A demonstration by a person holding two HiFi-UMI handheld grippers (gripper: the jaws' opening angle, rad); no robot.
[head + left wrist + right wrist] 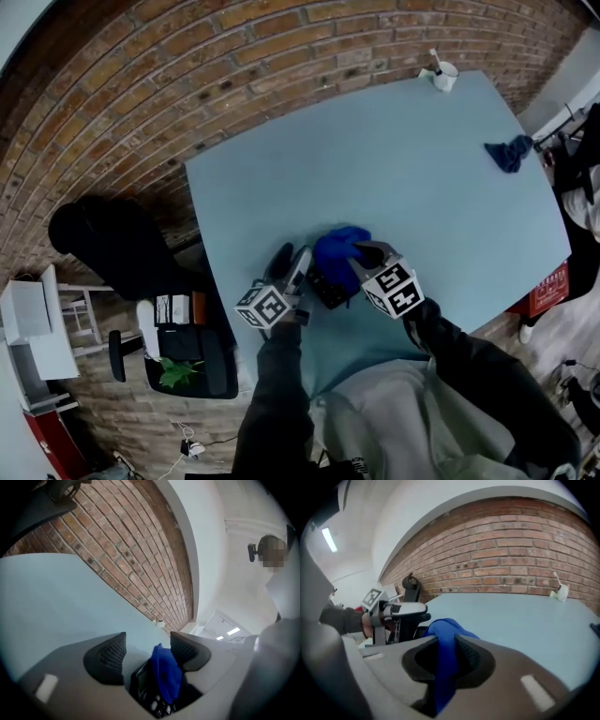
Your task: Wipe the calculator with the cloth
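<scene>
Black keypad calculator (325,287) lies on the pale blue table (422,187) in the head view, just ahead of the person and between the two tools. The left gripper (291,264) flanks it on one side and the right gripper (367,253) on the other. A bright blue soft cloth (339,247) bunches over the calculator's far end, at the right gripper's tips. Well beyond the jaws, a second dark blue rag (509,152) and a small white cup (443,75) sit near the table's far edges.

In the left gripper view the jaws stand wide apart, and neither ribbed pad presses on anything. The calculator sits low between them, close to the throat, with table showing between it and the left pad. Its long axis runs roughly along the jaws, display toward the tips and keys toward the base. The blue cloth drapes down its right half, next to the right pad.

In the right gripper view the jaws are clamped on a fold of the blue cloth, which rises in a hump past the tips. The left gripper stands just beyond, ahead and to the left. The calculator itself is hard to pick out here. Judging by this, the right hand is placed to wipe, and a stroke along the calculator's length would suit it, though nothing pins the calculator.
</scene>
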